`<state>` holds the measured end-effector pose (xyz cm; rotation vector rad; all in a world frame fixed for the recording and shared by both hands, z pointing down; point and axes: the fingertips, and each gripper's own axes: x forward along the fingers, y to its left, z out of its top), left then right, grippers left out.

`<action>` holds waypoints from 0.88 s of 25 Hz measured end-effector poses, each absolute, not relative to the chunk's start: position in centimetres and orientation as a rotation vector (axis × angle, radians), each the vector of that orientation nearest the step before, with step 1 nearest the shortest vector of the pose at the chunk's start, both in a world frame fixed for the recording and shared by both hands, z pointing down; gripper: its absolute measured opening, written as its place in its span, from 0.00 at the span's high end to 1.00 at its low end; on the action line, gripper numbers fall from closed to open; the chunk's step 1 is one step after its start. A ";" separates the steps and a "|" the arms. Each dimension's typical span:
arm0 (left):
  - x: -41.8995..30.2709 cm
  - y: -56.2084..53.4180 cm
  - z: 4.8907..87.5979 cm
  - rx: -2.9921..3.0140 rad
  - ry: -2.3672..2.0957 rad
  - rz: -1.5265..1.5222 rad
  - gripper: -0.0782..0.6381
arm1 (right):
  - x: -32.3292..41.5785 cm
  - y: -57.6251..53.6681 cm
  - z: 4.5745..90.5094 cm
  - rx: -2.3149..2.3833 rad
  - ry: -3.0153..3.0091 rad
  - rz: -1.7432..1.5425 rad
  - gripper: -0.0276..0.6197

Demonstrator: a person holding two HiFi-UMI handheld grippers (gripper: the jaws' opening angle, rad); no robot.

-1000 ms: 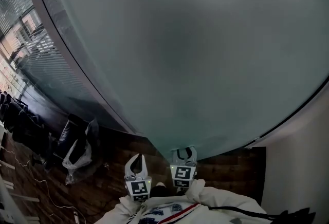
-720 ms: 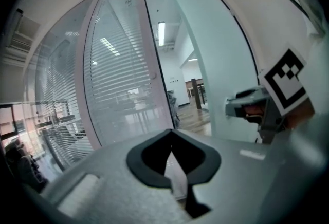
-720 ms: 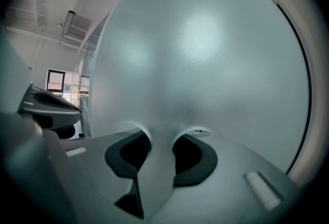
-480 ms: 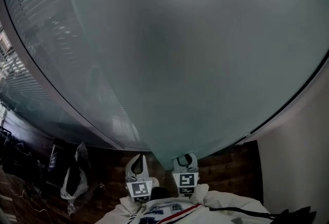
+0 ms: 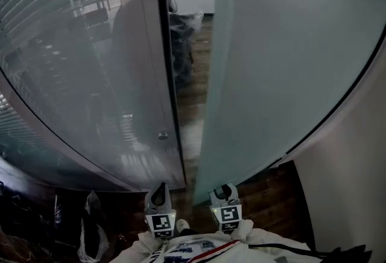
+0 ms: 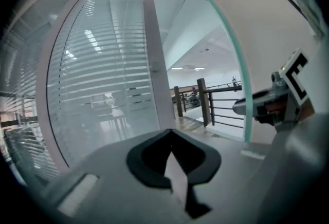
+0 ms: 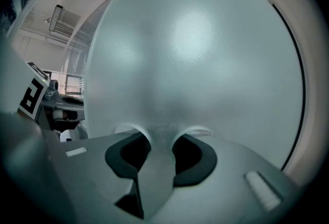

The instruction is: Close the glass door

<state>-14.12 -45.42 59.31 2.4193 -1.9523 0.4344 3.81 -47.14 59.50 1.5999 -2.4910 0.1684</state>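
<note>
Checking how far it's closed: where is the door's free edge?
In the head view, the door edge runs down the middle, right of the fixed panel, with a gap between. The right gripper is near its lower end.

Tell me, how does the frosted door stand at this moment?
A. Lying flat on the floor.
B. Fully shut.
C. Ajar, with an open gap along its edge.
C: in the head view an open gap runs between the door and the glass wall, and the floor beyond shows through it.
</note>
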 end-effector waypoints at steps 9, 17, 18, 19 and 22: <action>-14.6 -48.2 58.8 2.531 -1.849 0.413 0.89 | 4.1 -49.6 59.5 1.676 -2.458 0.167 0.77; -15.0 -49.6 59.6 2.505 -1.816 0.446 0.89 | 3.5 -52.9 58.9 1.694 -2.447 0.174 0.77; -15.0 -49.7 59.6 2.506 -1.810 0.447 0.89 | 3.2 -53.1 58.7 1.694 -2.450 0.170 0.77; -15.1 -49.8 59.6 2.508 -1.807 0.447 0.89 | 2.9 -53.3 58.6 1.695 -2.453 0.165 0.77; -15.5 -50.0 59.4 2.509 -1.807 0.441 0.89 | 1.7 -53.7 58.0 1.695 -2.461 0.149 0.77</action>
